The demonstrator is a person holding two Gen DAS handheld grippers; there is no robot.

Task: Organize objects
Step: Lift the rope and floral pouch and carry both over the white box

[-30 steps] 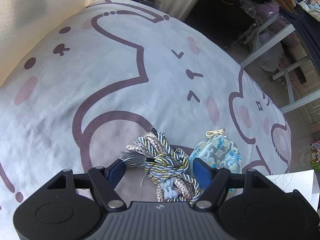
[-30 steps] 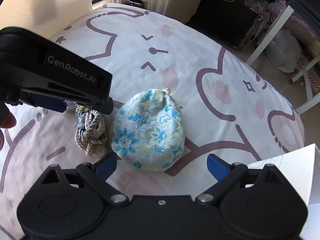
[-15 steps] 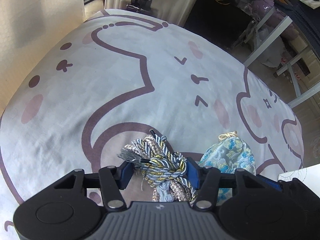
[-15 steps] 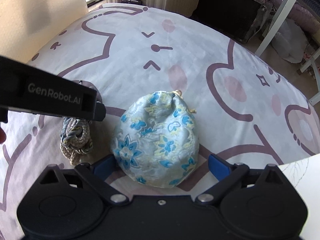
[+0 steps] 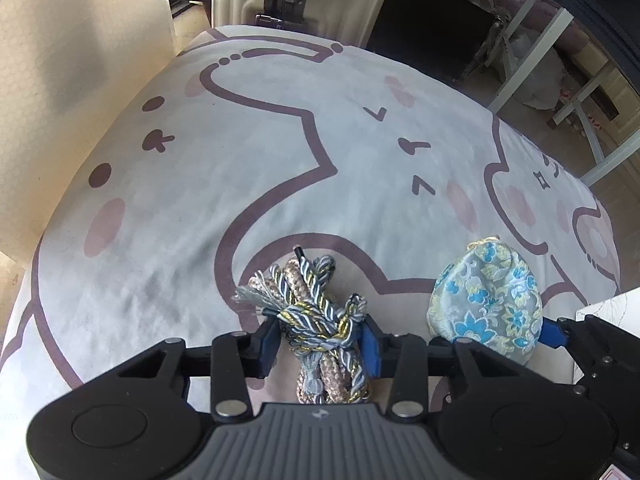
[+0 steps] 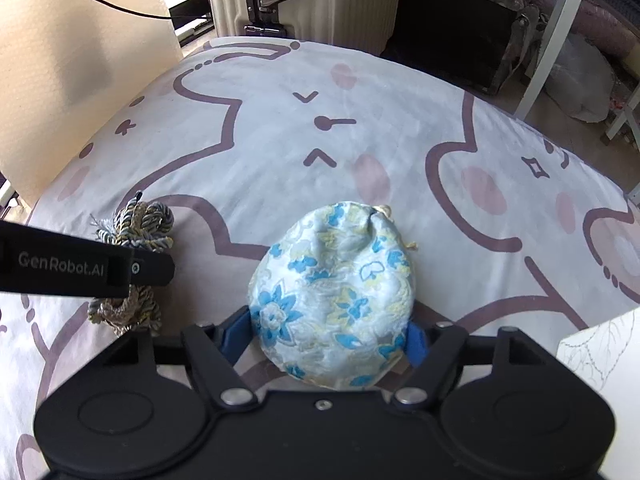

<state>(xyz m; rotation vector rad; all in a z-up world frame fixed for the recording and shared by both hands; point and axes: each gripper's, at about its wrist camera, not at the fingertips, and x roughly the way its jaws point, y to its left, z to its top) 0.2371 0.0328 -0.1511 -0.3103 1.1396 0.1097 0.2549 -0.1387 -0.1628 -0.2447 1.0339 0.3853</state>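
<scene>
Left gripper [image 5: 318, 338] is closing on the cord bundle [image 5: 320, 320], pads already touching both sides, where a sec ago they stood wide around it. Right gripper [image 6: 330, 338] is closing too, blue pads now against the pouch [image 6: 334, 296], which was sitting loose between them before. So imo both grabs are basically done and lifting comes next. Both things are still lying on the bunny-print cover [image 5: 240, 160], cord left of pouch, near but apart. Right cam shows the pouch's cinched top, and the left gripper's side across the cord; left cam shows the cord's knot and frayed end.
</scene>
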